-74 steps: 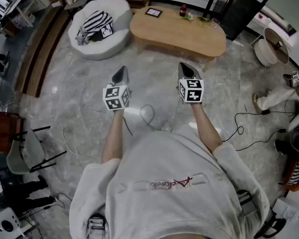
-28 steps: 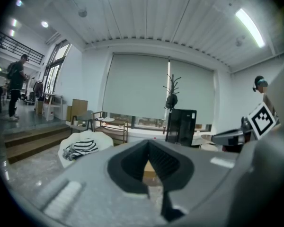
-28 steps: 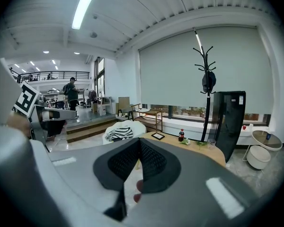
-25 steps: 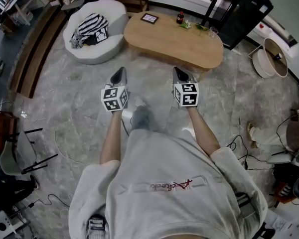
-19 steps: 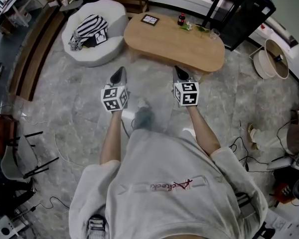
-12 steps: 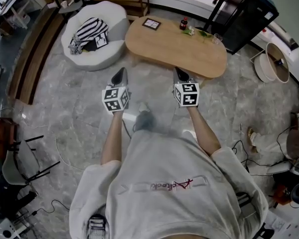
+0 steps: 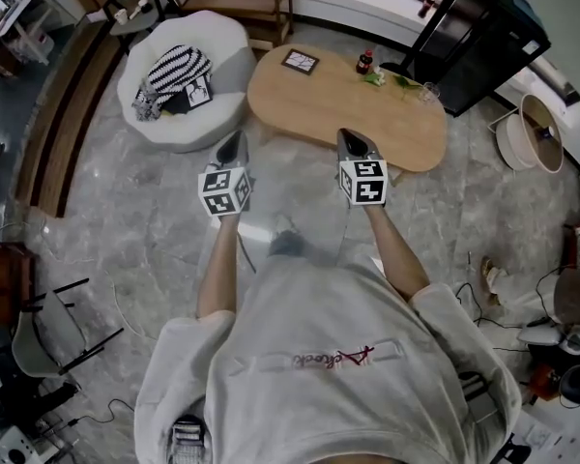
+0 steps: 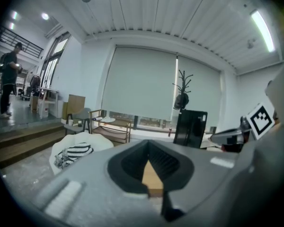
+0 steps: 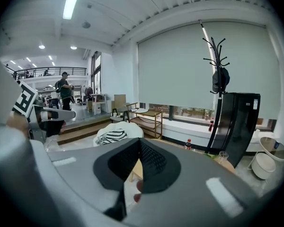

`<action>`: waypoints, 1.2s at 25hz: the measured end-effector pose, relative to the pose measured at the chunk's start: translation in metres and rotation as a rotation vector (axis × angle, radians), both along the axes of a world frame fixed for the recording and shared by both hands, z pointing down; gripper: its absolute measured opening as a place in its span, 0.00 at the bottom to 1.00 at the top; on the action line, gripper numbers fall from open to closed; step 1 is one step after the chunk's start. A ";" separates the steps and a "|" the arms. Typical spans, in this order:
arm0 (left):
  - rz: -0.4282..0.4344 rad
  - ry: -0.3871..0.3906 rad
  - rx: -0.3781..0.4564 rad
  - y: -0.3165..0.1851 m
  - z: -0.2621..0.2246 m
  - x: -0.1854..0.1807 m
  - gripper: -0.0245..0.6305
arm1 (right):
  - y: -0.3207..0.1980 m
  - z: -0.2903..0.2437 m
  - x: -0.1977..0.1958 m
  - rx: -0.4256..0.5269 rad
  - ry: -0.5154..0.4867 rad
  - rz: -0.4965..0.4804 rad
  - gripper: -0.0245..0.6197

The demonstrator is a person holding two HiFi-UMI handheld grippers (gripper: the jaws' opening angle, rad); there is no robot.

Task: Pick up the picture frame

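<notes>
L gripper (image 7: 236, 135) & R gripper (image 7: 349, 133) both clenched, nothing btwn jaws, held side by side in front of the person, pointing twd wooden table (image 7: 329, 95). The picture frame (image 7: 300, 62) lies flat on table's far left end, well apart from both grippers; bottle (image 7: 365, 63) near it. White seat (image 7: 213, 114) stands left of table.

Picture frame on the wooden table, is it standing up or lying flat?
Lying flat: the picture frame shows its whole face upward on the table.
</notes>
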State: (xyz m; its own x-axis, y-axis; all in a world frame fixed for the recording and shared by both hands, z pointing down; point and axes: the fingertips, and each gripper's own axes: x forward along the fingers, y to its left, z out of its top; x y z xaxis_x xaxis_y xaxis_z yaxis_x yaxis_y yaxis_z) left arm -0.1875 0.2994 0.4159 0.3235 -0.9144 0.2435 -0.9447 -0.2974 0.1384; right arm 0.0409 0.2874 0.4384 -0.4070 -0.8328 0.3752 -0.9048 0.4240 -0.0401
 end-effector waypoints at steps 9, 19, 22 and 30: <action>0.033 -0.009 -0.006 -0.081 -0.004 -0.023 0.04 | -0.075 -0.006 -0.025 0.002 0.011 0.028 0.05; 0.095 -0.018 -0.010 -0.142 0.001 -0.033 0.04 | -0.128 -0.005 -0.039 0.011 0.014 0.083 0.05; 0.112 -0.018 -0.007 -0.153 0.001 -0.037 0.04 | -0.136 -0.005 -0.044 0.014 0.012 0.097 0.05; 0.150 -0.017 -0.010 -0.166 0.003 -0.031 0.04 | -0.137 0.002 -0.037 0.002 0.013 0.138 0.05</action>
